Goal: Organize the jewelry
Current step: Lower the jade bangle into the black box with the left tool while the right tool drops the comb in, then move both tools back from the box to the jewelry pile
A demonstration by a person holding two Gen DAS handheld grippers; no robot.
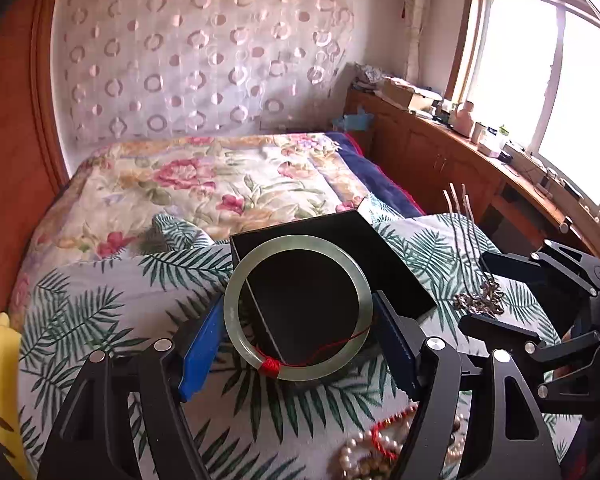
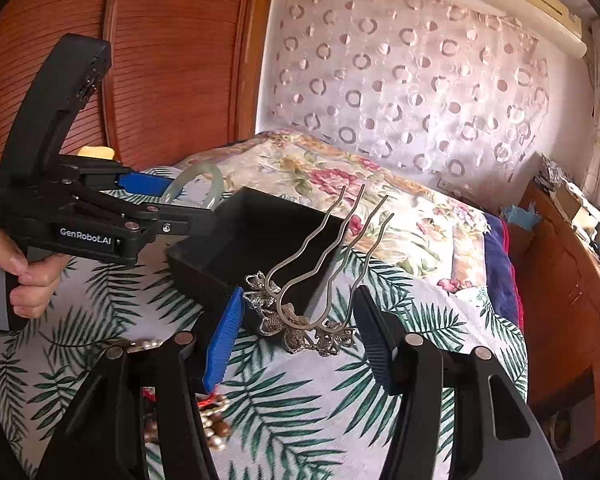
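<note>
My left gripper (image 1: 300,344) is shut on a pale green jade bangle (image 1: 236,286) with a red thread, held level above the near edge of an open black box (image 1: 400,276). The bangle (image 2: 216,180) and box (image 2: 244,248) also show in the right wrist view. My right gripper (image 2: 300,340) is shut on a silver flower hair comb (image 2: 296,328), its wavy prongs pointing up, just right of the box. That comb (image 1: 480,300) also shows in the left wrist view. Pearl and red bead strands (image 1: 376,448) lie on the leaf-print cloth below.
The box sits on a leaf-print cloth (image 1: 112,292) over a floral quilt (image 1: 204,184) on a bed. A wooden headboard (image 2: 172,60) stands left, and a wooden counter (image 1: 460,148) with clutter runs under the window. A yellow object (image 1: 0,380) lies at the left edge.
</note>
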